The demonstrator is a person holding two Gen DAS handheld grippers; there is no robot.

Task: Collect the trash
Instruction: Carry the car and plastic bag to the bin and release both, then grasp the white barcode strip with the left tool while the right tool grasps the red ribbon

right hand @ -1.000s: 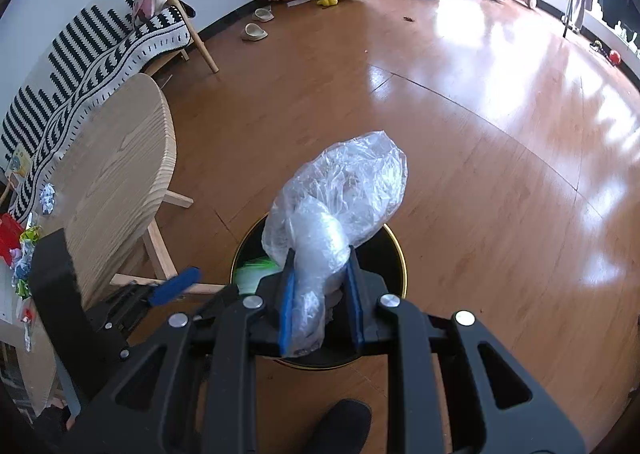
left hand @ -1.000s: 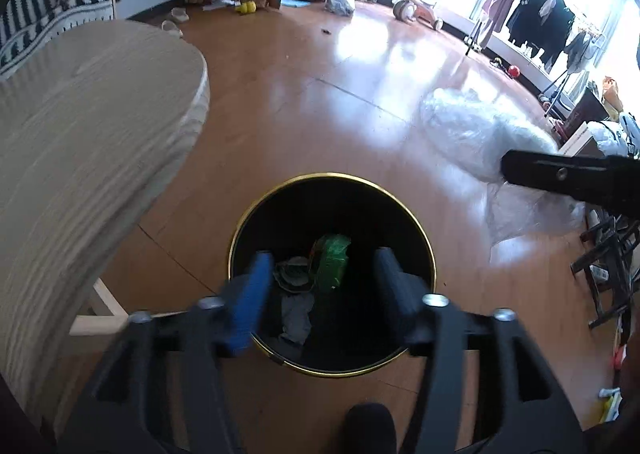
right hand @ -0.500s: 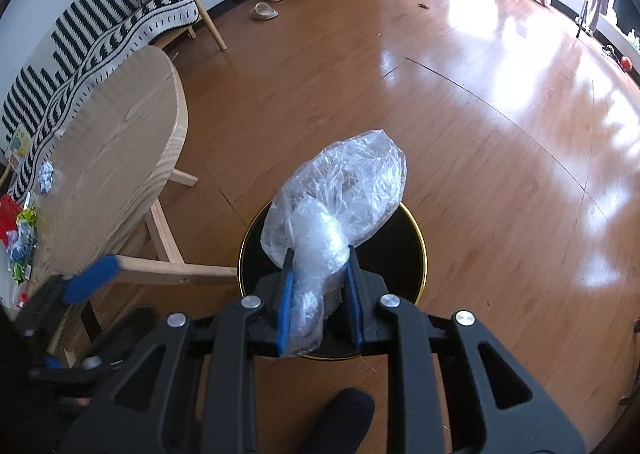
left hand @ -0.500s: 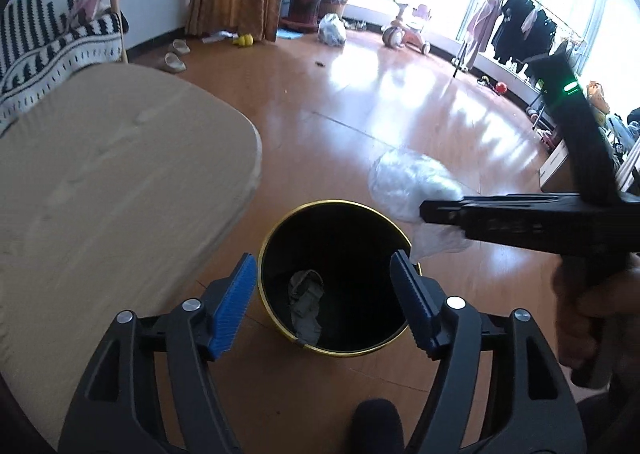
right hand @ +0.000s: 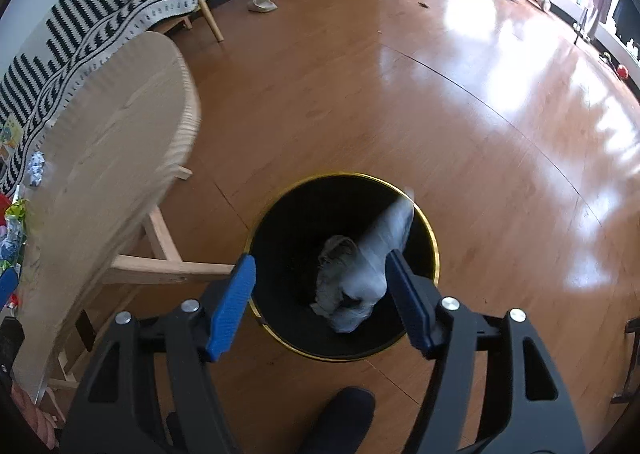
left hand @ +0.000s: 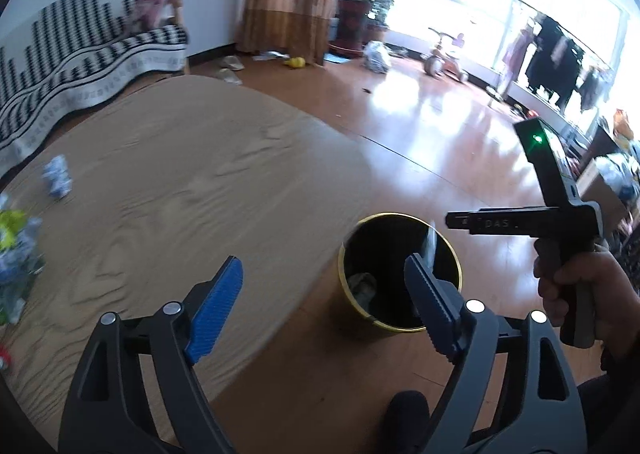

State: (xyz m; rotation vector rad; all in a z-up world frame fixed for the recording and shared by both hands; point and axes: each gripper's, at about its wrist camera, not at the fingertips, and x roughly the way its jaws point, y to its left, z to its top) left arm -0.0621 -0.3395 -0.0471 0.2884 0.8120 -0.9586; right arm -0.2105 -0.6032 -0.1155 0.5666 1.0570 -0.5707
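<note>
**Both jaws apart, plastic bag in the bin**

Left wrist view: the jaws of the left gripper [left hand: 324, 300] stand wide apart with nothing between them. They hang over the edge of the wooden bench [left hand: 168, 190] and the floor beside it. The black bin [left hand: 400, 274] with a gold rim stands on the floor just beside the bench edge, with crumpled trash in its bottom. To the right, a hand [left hand: 580, 294] holds the right gripper's handle, with its body reaching out above the bin. A few wrappers [left hand: 18, 242] lie at the far left of the bench.

Right wrist view: the jaws of the right gripper [right hand: 322, 296] are spread apart and empty, straight above the bin [right hand: 434, 254]. The clear plastic bag [right hand: 368, 266] is inside the bin's mouth, blurred, lying over other trash, with its upper end near the rim. The bench [right hand: 112, 158] stands to the left, its wooden leg frame just beside the bin.
</note>
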